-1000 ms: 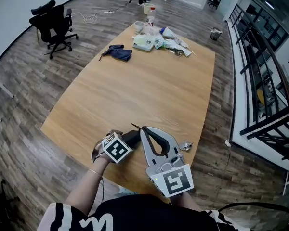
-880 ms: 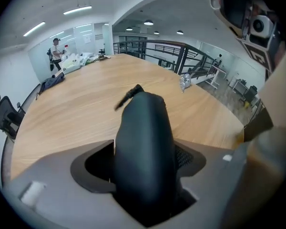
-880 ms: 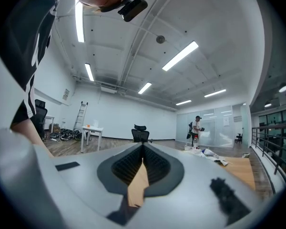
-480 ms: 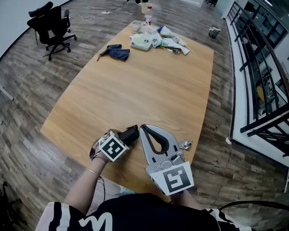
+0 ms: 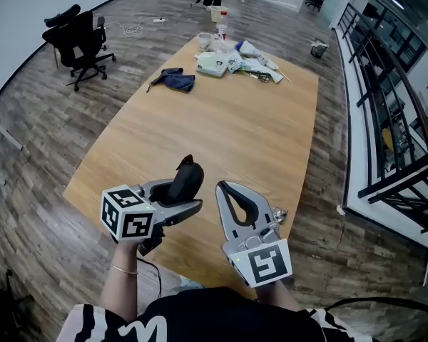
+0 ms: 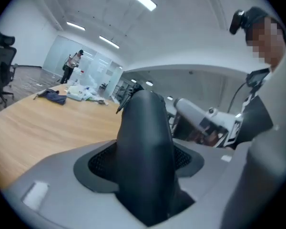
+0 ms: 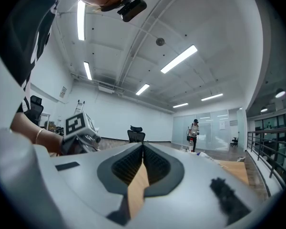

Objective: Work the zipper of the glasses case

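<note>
1. The left gripper (image 5: pixel 187 193) is clamped on the glasses case (image 5: pixel 186 178). Its jaws have just been closing, and the pads (image 6: pixel 99 160) press on both flanks of the case.
2. The case is held clear of the table (image 5: pixel 221 120), above its near edge and just beside the right gripper (image 5: pixel 226 188).
3. Likely reason for this hold: the grip sits on the case's body and the tapered end sticks out past the jaws. That leaves the zipper end free for the other tool. Holding it in the air probably brings it to working height.
4. The right gripper's jaws are together at the tips with nothing between them. Only table wood shows through the slit behind the tips. It points away from the person, probably waiting to pinch the pull.
5. The zipper pull (image 6: pixel 126 97) is a thin dark tab poking off the case's far end. How far the zip is run cannot be told.
6. The case is black with a smooth, matte, leather-like skin. It is a rounded wedge shape and looks semi-rigid, so it should hold up under a squeeze.
7. The pads are black with a fine mesh texture, set in light grey moulded plastic shells.
8. The table is pale wood-grain laminate with rounded corners.
9. A blue cloth (image 5: pixel 177 78) and some packets (image 5: pixel 227 61) lie at the table's far end, well apart and not involved.
</note>
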### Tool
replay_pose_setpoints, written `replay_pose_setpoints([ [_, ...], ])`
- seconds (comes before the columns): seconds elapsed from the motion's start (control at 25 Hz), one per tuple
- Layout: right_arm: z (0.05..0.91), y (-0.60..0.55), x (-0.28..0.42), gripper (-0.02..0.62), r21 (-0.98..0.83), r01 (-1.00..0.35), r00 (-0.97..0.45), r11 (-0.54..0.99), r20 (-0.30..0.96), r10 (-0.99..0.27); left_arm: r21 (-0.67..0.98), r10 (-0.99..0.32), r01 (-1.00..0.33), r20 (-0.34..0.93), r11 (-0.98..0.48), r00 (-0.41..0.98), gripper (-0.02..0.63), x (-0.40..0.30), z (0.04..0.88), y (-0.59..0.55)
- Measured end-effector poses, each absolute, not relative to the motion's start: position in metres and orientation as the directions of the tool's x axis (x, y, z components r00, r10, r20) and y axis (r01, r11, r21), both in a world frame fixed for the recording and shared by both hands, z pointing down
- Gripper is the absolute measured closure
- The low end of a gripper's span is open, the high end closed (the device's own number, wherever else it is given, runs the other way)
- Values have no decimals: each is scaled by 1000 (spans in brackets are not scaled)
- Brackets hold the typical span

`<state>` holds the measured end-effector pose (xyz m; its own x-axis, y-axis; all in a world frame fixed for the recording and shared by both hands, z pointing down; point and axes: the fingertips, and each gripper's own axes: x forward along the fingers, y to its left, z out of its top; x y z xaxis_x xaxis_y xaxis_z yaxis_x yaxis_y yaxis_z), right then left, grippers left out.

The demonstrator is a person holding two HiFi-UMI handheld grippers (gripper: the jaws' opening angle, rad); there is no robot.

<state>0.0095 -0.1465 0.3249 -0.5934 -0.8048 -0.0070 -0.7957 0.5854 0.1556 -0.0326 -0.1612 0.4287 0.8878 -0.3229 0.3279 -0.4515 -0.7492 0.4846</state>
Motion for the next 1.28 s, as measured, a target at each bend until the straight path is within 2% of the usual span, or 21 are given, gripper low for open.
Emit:
replay_pose_setpoints([
  [0.12,321,-146,10,586,188,-786,-602,589,-16,-798,572,-224,-257,129,-779,966,288,-29,382,-141],
  [0.24,314,-142,8,586,248,-757,-631,605,-34,-775,606,-120,-88,-13,-791,993,287,-28,351,-124],
  [0.36,308,-136,2,586,331,-717,-664,614,-54,-746,607,-3,62,-106,-793,994,287,-27,332,-106],
  [0.48,301,-128,-9,585,424,-667,-698,612,-69,-713,592,86,150,-136,-792,987,285,-25,322,-92],
  [0.64,302,-118,-17,584,570,-595,-729,566,-86,-679,588,117,169,-125,-791,985,285,-26,319,-87],
  [0.92,289,-120,-16,583,625,-570,-720,534,-66,-691,581,176,173,-51,-795,983,285,-24,322,-77],
  [1.12,287,-120,-13,583,596,-601,-709,533,-90,-699,572,190,162,-10,-804,982,284,-23,324,-75],
  [1.28,294,-113,-18,583,624,-558,-740,547,-76,-668,555,199,163,4,-815,980,284,-22,319,-74],
])
